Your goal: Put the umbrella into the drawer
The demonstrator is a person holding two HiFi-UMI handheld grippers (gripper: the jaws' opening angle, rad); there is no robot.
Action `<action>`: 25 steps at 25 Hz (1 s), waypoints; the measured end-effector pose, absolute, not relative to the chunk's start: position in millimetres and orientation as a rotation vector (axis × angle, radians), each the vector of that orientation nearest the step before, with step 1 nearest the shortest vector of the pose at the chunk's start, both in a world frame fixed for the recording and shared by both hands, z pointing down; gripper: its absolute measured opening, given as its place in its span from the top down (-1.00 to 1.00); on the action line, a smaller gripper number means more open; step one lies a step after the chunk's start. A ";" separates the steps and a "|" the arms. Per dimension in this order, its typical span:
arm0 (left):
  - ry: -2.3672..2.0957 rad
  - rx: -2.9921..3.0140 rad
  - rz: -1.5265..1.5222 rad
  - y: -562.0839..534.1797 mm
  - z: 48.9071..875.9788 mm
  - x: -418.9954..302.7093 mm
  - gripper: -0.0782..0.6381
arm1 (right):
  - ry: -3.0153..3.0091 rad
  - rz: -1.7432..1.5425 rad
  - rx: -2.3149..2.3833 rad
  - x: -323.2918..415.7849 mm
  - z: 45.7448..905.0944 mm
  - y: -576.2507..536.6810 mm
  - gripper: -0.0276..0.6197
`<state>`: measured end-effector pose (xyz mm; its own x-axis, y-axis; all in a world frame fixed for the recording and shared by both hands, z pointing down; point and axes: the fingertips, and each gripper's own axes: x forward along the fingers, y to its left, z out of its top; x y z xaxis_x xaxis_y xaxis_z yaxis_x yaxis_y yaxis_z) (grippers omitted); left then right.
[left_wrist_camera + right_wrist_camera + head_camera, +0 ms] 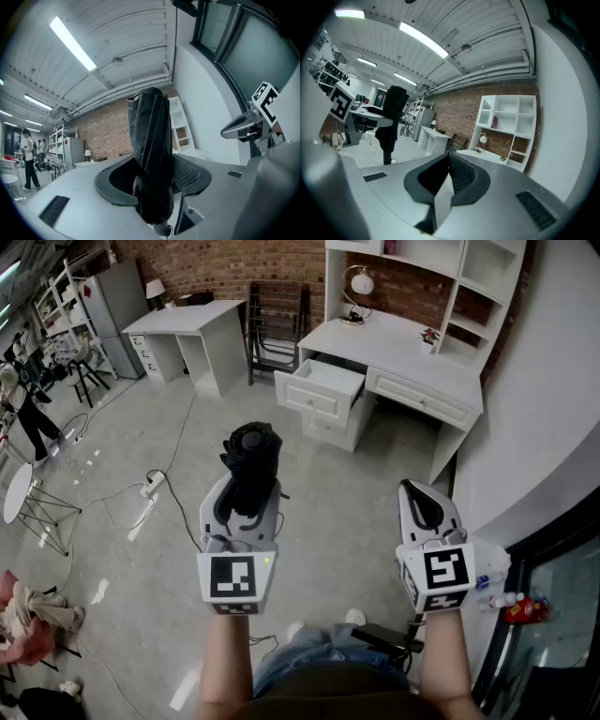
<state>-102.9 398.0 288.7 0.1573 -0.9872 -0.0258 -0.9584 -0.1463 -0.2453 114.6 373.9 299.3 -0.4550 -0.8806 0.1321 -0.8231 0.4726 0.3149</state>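
A black folded umbrella (253, 457) stands upright between the jaws of my left gripper (251, 488), which is shut on it partway up its length. In the left gripper view the umbrella (152, 150) fills the middle, clamped by both pads, with its handle end hanging below. My right gripper (422, 498) is off to the right of it, shut with nothing between its jaws; its own view shows the pads meeting (447, 161). Ahead, the white desk (403, 357) has a top drawer (323, 381) pulled open. Both grippers are well short of it.
A second white desk (187, 320) and a black folding chair (277, 324) stand along the brick wall. Cables and a power strip (150, 486) lie on the floor to my left. A person (23, 413) stands far left by a round table (19, 491). Bottles (511, 601) sit at the right.
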 end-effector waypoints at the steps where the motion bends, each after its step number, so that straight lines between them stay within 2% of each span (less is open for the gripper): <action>1: 1.898 -2.231 -0.207 398.2 290.5 -107.3 0.16 | -2.440 -0.303 1.462 111.5 299.5 374.0 0.91; 13: 1.863 -2.252 -0.172 337.9 286.7 -133.4 0.16 | -2.393 -0.354 1.542 90.4 289.9 320.4 0.91; 20: 1.891 -2.255 -0.204 226.5 298.9 -119.5 0.16 | -2.413 -0.285 1.524 103.8 310.3 207.5 0.91; 25: 1.966 -2.229 -0.180 120.1 287.5 -102.1 0.16 | -2.453 -0.306 1.462 120.0 294.4 95.2 0.91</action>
